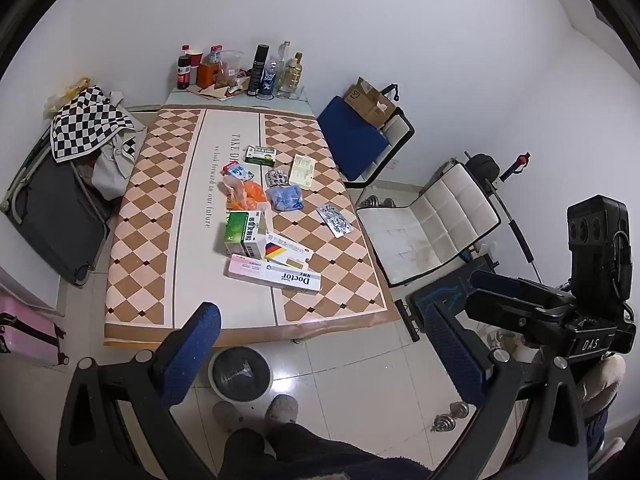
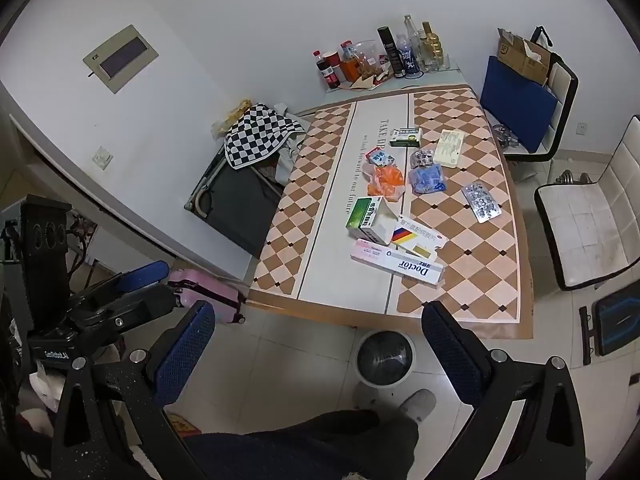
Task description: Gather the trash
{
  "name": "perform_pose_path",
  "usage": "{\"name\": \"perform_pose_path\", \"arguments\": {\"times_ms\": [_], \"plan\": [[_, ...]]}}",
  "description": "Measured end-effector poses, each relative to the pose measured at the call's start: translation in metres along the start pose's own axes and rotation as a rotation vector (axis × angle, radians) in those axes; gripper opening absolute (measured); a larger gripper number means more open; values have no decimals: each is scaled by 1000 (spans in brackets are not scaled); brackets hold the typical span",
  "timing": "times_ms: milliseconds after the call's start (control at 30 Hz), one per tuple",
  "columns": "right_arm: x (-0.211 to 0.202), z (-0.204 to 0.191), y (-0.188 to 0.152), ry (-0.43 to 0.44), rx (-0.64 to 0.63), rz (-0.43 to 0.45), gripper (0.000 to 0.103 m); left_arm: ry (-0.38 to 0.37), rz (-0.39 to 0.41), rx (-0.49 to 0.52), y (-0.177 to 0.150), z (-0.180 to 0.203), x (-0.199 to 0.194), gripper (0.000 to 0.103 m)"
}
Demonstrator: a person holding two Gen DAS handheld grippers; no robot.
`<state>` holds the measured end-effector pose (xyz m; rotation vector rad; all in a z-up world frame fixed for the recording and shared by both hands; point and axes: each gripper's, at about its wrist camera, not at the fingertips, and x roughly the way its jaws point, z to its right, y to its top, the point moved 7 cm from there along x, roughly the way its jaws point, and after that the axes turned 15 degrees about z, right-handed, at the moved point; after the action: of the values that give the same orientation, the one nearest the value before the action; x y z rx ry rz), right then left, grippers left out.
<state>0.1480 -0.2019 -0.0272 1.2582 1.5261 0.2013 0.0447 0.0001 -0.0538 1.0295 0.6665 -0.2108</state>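
Observation:
Trash lies in the middle of the checkered table (image 1: 152, 216) (image 2: 480, 264): a white "Doctor" box (image 1: 276, 274) (image 2: 400, 263), a green-white box (image 1: 241, 233) (image 2: 368, 218), an orange wrapper (image 1: 246, 196) (image 2: 384, 182), a blue wrapper (image 1: 285, 196) (image 2: 428, 178), and blister packs (image 1: 335, 220) (image 2: 481, 202). A bin with a black liner (image 1: 241, 374) (image 2: 385, 358) stands on the floor by the table's near edge. My left gripper (image 1: 320, 352) is open and empty above the floor. My right gripper (image 2: 318, 354) is open and empty too.
Bottles and a red cup (image 1: 240, 70) (image 2: 384, 56) stand at the table's far end. White chairs (image 1: 432, 216) (image 2: 588, 224) stand to the right, a dark folding cot (image 1: 60, 208) with checkered cloth to the left, a pink suitcase (image 2: 208, 292) nearby. My slippered feet (image 1: 280, 410) are by the bin.

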Motion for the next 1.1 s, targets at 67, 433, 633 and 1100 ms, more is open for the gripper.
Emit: {"name": "perform_pose_path", "arguments": {"times_ms": [67, 433, 633, 1100], "plan": [[0, 0, 0, 5, 8, 0, 103, -6, 0, -3, 0, 1, 0, 103], [1, -4, -4, 14, 13, -3, 103, -20, -2, -10, 1, 12, 5, 103], [2, -10, -7, 20, 17, -6, 103, -20, 0, -12, 2, 11, 3, 103], [11, -7, -8, 31, 19, -18, 103, -20, 0, -15, 2, 14, 3, 103]]}}
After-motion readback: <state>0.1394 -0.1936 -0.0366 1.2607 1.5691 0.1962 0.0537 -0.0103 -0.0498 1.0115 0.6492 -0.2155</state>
